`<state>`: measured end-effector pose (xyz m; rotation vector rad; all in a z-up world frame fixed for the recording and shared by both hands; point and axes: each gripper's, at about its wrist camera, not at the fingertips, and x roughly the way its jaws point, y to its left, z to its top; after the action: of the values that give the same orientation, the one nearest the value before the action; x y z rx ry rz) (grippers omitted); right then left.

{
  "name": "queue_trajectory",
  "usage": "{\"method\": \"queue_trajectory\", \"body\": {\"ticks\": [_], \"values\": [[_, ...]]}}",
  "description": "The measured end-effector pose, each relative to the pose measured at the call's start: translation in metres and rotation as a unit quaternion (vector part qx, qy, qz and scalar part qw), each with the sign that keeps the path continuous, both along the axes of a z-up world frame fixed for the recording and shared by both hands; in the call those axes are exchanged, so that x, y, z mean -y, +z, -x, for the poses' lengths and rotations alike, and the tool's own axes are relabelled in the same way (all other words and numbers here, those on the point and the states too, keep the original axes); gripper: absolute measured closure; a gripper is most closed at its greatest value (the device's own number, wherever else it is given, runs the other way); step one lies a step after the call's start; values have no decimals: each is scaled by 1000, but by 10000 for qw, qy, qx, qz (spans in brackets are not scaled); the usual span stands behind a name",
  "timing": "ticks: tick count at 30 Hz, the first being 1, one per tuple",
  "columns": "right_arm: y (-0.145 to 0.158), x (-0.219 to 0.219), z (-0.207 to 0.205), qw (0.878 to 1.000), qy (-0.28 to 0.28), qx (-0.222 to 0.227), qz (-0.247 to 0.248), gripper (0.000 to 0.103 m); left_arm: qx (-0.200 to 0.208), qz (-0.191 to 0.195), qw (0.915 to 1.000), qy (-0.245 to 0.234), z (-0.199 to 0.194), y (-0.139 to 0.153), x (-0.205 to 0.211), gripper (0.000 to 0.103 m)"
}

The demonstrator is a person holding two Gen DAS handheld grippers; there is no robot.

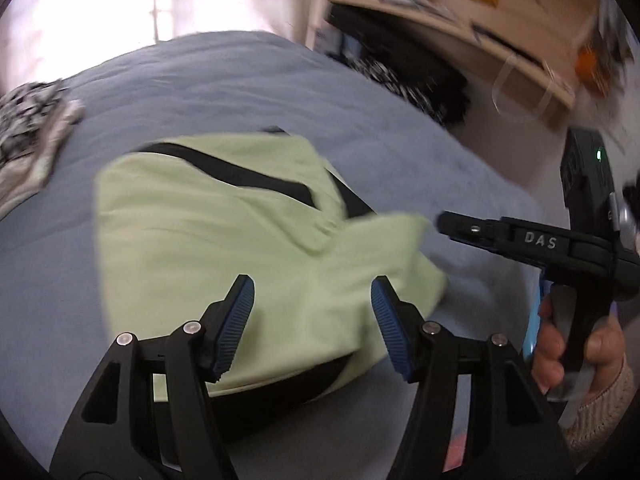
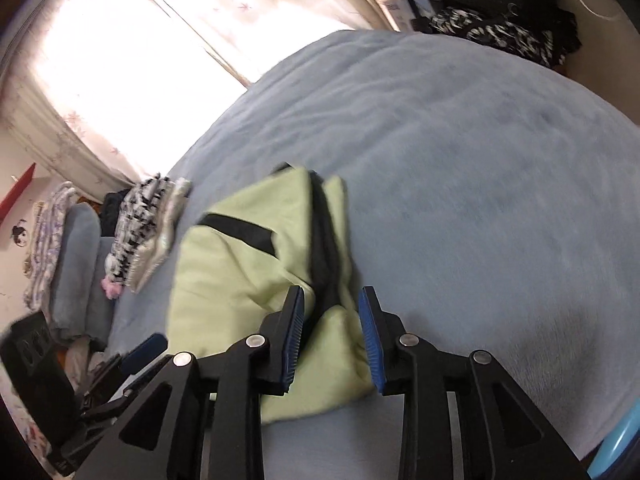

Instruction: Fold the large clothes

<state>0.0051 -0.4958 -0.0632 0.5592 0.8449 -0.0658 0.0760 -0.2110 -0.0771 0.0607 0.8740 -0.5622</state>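
Left gripper (image 1: 312, 320) — jaws apart — above garment (image 1: 200, 232)

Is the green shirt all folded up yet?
Nearly. The light green garment already lies folded in a bundle on the blue blanket. Nothing is held: the left gripper and right gripper hover open over it. A loose flap near the right gripper probably needs tidying.

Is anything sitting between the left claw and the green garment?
Nothing visible. The left claw is open right over the green garment, with only bare cloth between its pads. The right claw stands off to the side.
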Motion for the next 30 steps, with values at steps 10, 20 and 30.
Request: {"method": "queue_trajectory", "body": {"ticks": [10, 20, 30], "values": [[2, -41, -76, 9919, 1009, -677, -381, 56, -585, 28, 9902, 1267, -24, -29, -97, 45], [-47, -47, -45, 9855, 1390, -968, 85, 92, -391, -118, 9935, 1063, -23, -63, -93, 39], [-47, -29, -50, 9814, 1497, -1037, -607, 58, -135, -225, 9958, 875, -9, -66, -89, 30]]}}
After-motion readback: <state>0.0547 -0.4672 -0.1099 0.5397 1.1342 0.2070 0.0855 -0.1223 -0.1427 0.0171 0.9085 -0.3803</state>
